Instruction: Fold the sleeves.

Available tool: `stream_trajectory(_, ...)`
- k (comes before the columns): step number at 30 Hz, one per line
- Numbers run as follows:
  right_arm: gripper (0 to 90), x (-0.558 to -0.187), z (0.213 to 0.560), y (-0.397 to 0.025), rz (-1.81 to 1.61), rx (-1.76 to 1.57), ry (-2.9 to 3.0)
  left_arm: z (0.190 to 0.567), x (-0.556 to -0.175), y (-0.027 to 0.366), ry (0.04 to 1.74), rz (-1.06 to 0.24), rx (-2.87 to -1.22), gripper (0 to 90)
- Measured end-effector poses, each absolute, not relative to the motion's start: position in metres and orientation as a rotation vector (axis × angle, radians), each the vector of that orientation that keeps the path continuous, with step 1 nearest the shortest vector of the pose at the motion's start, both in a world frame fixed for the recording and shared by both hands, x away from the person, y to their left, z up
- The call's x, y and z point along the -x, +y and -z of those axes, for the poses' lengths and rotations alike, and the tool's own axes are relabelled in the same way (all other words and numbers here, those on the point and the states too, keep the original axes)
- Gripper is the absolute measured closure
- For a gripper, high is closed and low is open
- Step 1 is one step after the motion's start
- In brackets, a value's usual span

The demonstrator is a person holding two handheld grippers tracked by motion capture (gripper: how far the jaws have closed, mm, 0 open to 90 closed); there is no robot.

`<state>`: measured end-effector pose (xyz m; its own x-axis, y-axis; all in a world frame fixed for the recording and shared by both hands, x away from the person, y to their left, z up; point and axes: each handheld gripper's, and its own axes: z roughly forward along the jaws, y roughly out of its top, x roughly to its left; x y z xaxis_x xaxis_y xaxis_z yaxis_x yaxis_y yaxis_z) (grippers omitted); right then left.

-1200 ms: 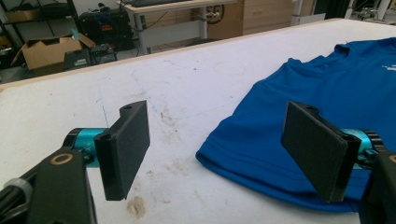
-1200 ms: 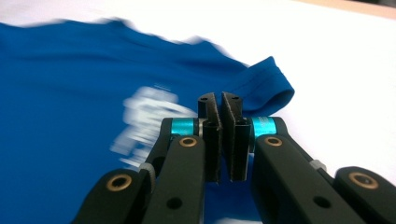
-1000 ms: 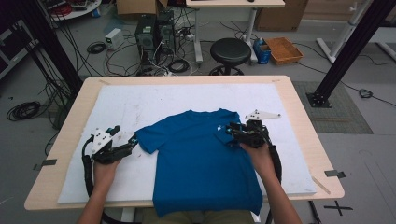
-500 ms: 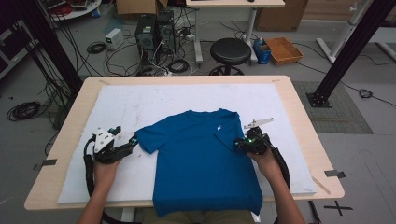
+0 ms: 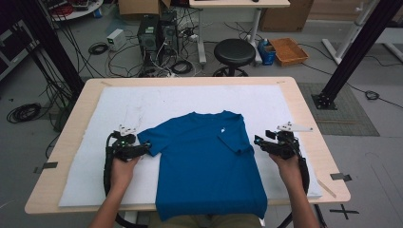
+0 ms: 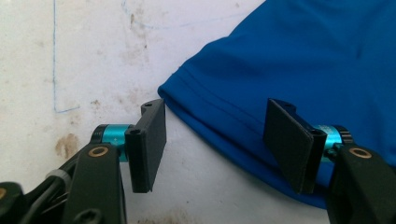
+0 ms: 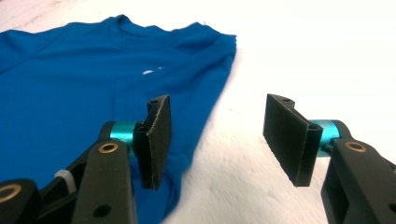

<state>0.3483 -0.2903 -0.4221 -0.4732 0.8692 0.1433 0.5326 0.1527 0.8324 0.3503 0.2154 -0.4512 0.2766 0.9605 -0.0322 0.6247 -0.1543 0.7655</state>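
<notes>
In the high view a light wooden table (image 5: 304, 118) stands on a grey floor and carries a white mat (image 5: 142, 102) that covers most of its top. A blue T-shirt (image 5: 209, 166) lies flat on the mat, collar away from the person, its hem hanging over the near edge of the table; its right sleeve is folded in over the body. The left gripper (image 5: 142, 148) sits at the tip of the shirt's left sleeve, held in the person's left hand (image 5: 124, 168). The right gripper (image 5: 259, 142) is just beside the shirt's right edge, over bare mat, held in the right hand (image 5: 287, 164). Beyond the table stand a black round stool (image 5: 234, 50), two dark computer towers (image 5: 159, 31) amid tangled cables, and an orange tray (image 5: 288, 50) on the floor; what lies in the tray I cannot tell. A black frame leg (image 5: 354, 47) slants down at the right.

In the left gripper view the jaws stand wide apart. The hemmed edge of the sleeve (image 6: 224, 116) runs between them, one jaw over the stained white mat (image 6: 70, 60), the other over blue cloth; neither presses the fabric.

In the right gripper view the jaws are likewise wide, holding nothing. The gap between them lies over white mat (image 7: 224, 154). The shirt (image 7: 70, 102) spreads to the left, its side edge passing behind the left-hand jaw, with a small white mark (image 7: 148, 72) below the collar.
</notes>
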Motion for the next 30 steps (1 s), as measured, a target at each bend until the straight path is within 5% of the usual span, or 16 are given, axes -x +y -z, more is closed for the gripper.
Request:
stream_trajectory(2, 42.2, -0.347, 0.422, -0.291, -1.243, -1.342, 2.065, 0.45, -0.351, 0.213, 1.405, -0.64, -1.887, 42.7)
stream_trajectory(6, 42.1, -0.34, 0.421, -0.297, -1.239, -1.332, 2.054, 0.448, -0.351, 0.203, 1.338, -0.644, -1.945, 70.4)
stream_trajectory(10, 42.1, -0.334, 0.42, -0.303, -1.24, -1.334, 2.039, 0.447, -0.353, 0.2, 1.332, -0.615, -1.953, 85.7)
stream_trajectory(20, 41.7, -0.33, 0.421, -0.314, -1.25, -1.365, 2.005, 0.426, -0.355, 0.201, 1.191, -0.513, -1.74, 86.3)
stream_trajectory(27, 41.8, -0.33, 0.421, -0.314, -1.242, -1.374, 2.0, 0.412, -0.369, 0.131, 0.985, -0.395, -1.796, 86.1)
stream_trajectory(28, 41.7, -0.33, 0.421, -0.314, -1.24, -1.374, 2.001, 0.409, -0.371, 0.119, 0.959, -0.396, -1.792, 84.0)
stream_trajectory(30, 41.7, -0.33, 0.421, -0.314, -1.237, -1.369, 2.004, 0.405, -0.373, 0.107, 0.972, -0.427, -1.762, 54.5)
